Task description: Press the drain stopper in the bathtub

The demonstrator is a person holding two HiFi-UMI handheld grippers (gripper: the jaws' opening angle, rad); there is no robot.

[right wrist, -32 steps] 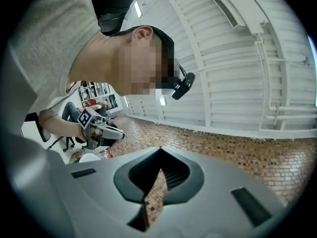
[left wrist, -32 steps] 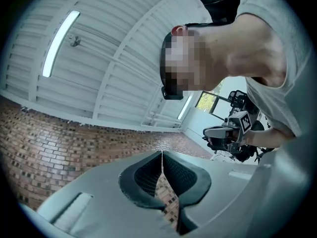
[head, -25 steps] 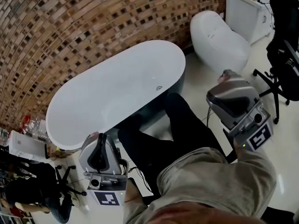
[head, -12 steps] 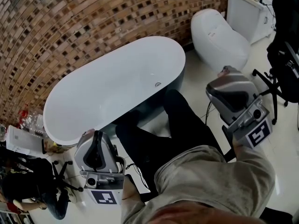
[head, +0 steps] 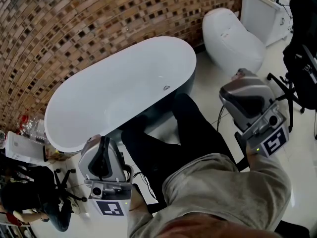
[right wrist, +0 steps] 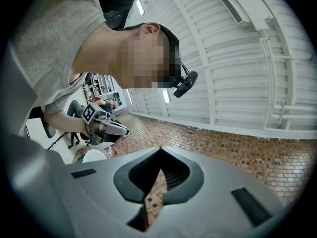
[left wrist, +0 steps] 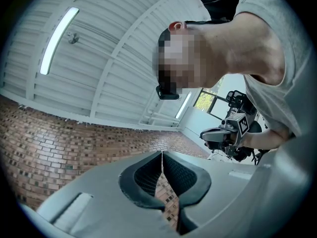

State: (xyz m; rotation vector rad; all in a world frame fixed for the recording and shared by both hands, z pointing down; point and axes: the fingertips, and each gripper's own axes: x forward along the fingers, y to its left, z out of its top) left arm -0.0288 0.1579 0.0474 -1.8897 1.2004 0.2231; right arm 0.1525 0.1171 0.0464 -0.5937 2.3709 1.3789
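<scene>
Fingers on our left gripper [head: 102, 158] and right gripper [head: 242, 95] are closed on nothing; we hold both raised, the white bathtub [head: 114, 93] well apart from the fingers.

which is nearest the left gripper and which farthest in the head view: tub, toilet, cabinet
1. Tub: nearest, just ahead of the left gripper, on the left side.
2. Toilet: well past the tub's far end, to the upper right.
3. Cabinet: farthest, behind the toilet in the top right corner.
</scene>
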